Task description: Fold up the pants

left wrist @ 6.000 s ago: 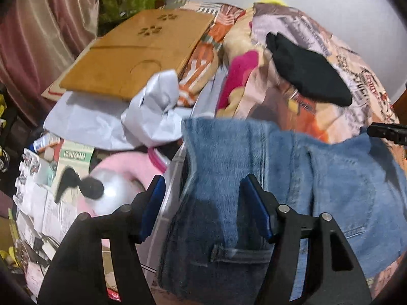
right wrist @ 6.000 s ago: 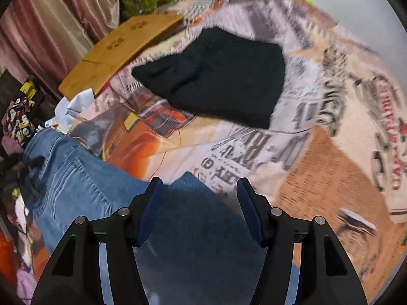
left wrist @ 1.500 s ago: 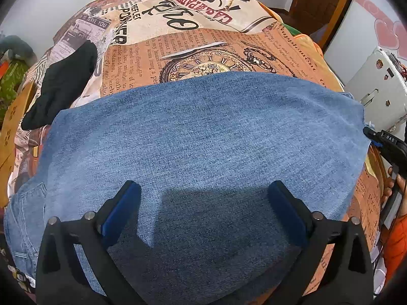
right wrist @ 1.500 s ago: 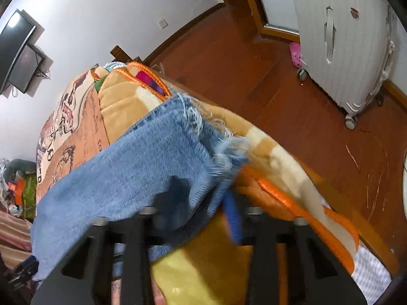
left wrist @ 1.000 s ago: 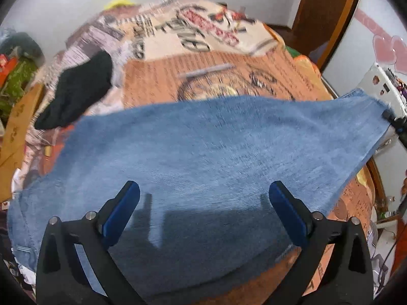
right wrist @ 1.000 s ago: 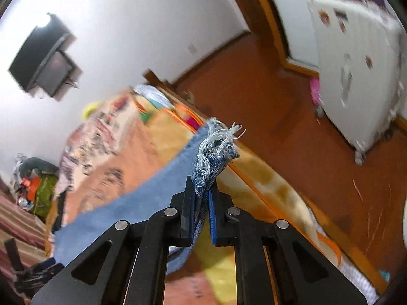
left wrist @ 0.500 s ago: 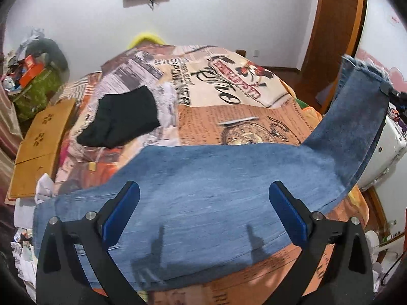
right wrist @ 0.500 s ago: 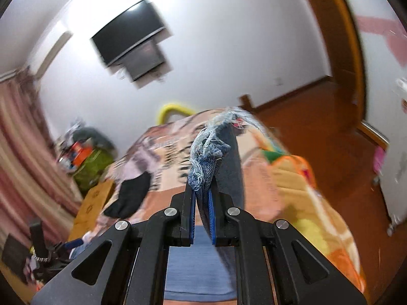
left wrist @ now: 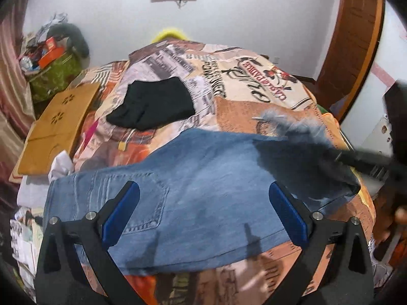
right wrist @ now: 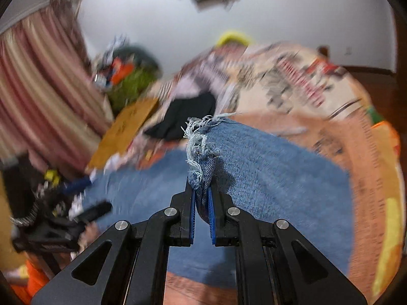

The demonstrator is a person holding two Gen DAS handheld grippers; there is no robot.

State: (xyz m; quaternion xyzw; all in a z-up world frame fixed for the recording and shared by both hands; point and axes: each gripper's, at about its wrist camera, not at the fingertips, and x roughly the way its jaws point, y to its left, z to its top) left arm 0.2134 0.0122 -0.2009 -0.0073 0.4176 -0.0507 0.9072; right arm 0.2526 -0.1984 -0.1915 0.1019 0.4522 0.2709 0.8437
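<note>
A flat wooden lap board [left wrist: 54,124] lay at the far left beside the bed. A folded black garment [left wrist: 152,104] rested on the newspaper-print bedspread [left wrist: 244,76]. The blue denim pants [left wrist: 193,198] lay spread across the bedspread's near side. The left gripper [left wrist: 203,211] hung above them, blue pads spread wide, holding nothing. The right gripper [right wrist: 201,198] pinched the frayed hem [right wrist: 199,150], seemingly lifted over the leg, though blur obscured it.
</note>
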